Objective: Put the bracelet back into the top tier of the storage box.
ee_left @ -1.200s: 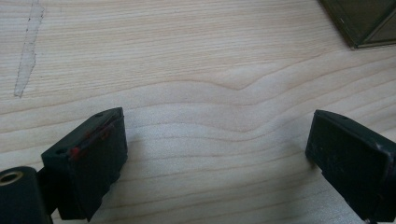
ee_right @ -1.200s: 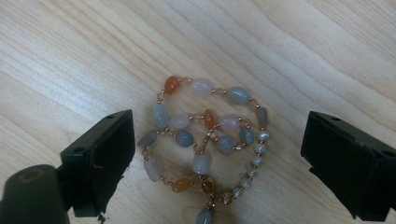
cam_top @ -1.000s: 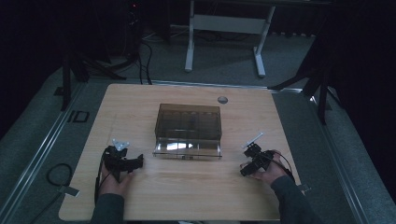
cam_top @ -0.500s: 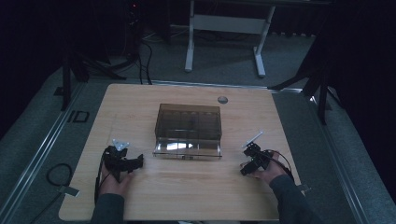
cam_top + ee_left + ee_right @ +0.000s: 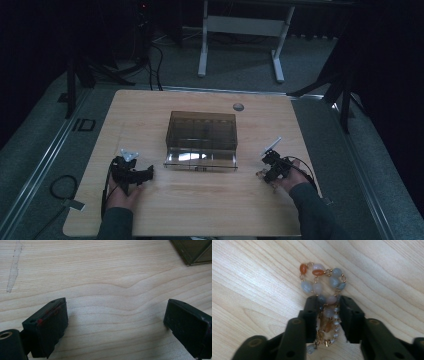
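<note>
Lifting gently, we keep our right gripper pinched on the beaded bracelet toward the tinted box; our left gripper gapes empty.

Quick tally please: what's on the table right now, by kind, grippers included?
Grippers: 2, left gripper with jaws wide apart, right gripper closed on the bracelet
Beaded bracelet: 1
Smoky clear box: 1
Round grey cap in the table: 1
Total: 5
</note>
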Motion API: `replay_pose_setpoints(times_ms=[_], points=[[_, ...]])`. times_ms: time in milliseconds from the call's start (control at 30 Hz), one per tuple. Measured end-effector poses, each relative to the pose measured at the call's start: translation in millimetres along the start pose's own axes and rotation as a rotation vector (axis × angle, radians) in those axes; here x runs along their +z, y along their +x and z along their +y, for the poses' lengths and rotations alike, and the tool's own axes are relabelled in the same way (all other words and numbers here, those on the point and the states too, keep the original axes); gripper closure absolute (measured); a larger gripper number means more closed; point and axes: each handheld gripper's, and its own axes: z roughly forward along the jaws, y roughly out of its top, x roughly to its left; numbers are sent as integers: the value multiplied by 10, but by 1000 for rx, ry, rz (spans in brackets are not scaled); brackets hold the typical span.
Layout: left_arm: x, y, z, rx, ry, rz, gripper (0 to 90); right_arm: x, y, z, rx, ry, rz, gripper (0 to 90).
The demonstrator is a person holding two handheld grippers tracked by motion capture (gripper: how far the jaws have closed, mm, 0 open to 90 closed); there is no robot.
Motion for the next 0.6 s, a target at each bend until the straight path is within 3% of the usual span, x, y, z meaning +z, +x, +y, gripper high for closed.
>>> replay_pose_setpoints(times_ms=[133, 267, 400, 500, 600], points=[[0, 0, 0, 0, 0, 0, 56, 1, 24, 37, -24, 18, -7, 782], [0, 0, 0, 0, 0, 0, 56, 1, 30, 62, -37, 37, -9, 791], [0, 0, 0, 0, 0, -1, 56, -3, -3, 48, -21, 23, 10, 815], [0, 0, 0, 0, 0, -1, 56, -31, -52, 19, 3, -4, 50, 834], [0, 0, 0, 0, 0, 0, 56, -51, -82, -2, 12, -8, 51, 835]])
